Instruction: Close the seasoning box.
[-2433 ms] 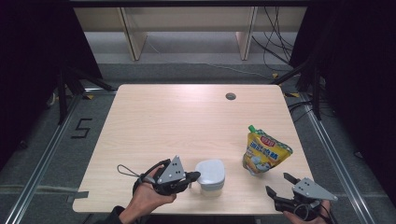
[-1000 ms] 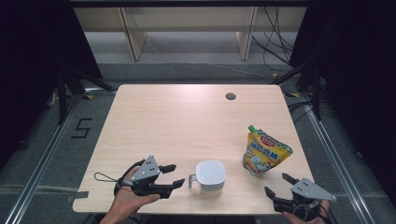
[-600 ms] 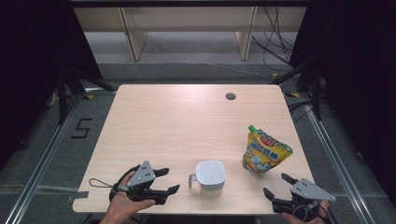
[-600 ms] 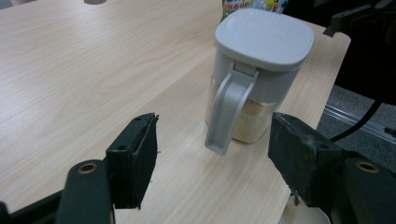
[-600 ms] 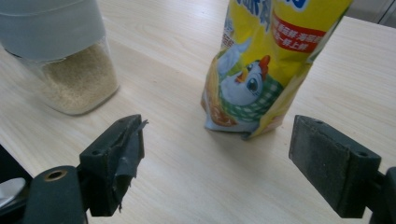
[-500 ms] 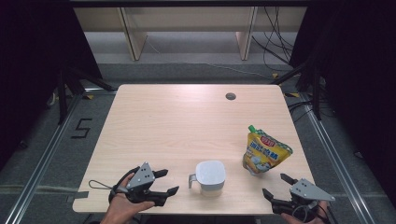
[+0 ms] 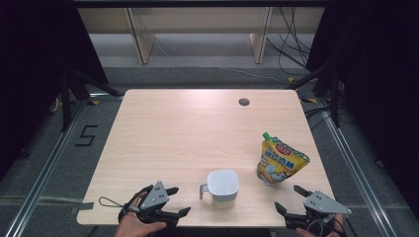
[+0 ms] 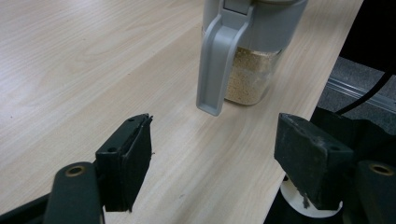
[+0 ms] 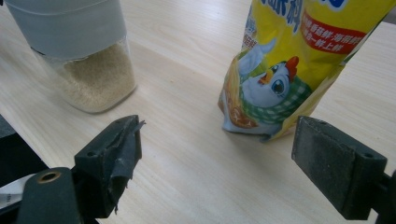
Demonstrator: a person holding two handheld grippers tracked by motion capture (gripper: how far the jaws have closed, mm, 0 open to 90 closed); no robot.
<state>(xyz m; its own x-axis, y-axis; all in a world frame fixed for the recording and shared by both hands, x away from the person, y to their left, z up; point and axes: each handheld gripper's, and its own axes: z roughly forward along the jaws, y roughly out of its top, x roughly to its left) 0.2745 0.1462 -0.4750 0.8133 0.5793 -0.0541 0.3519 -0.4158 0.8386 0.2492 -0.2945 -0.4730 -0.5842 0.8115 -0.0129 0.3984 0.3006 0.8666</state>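
High view: the left gripper (image 7: 175, 201) and right gripper (image 7: 292, 198) are resting at the table's (image 7: 197, 128) near edge, hands partly cut off, flanking the lidded seasoning jar (image 7: 222, 186) and yellow pouch (image 7: 279, 163). Left gripper view: jaws, having just been opening, are standing spread and empty, the jar's (image 8: 247, 46) top cropped. Right gripper view: jaws are gaping empty before the cropped pouch (image 9: 289, 65).
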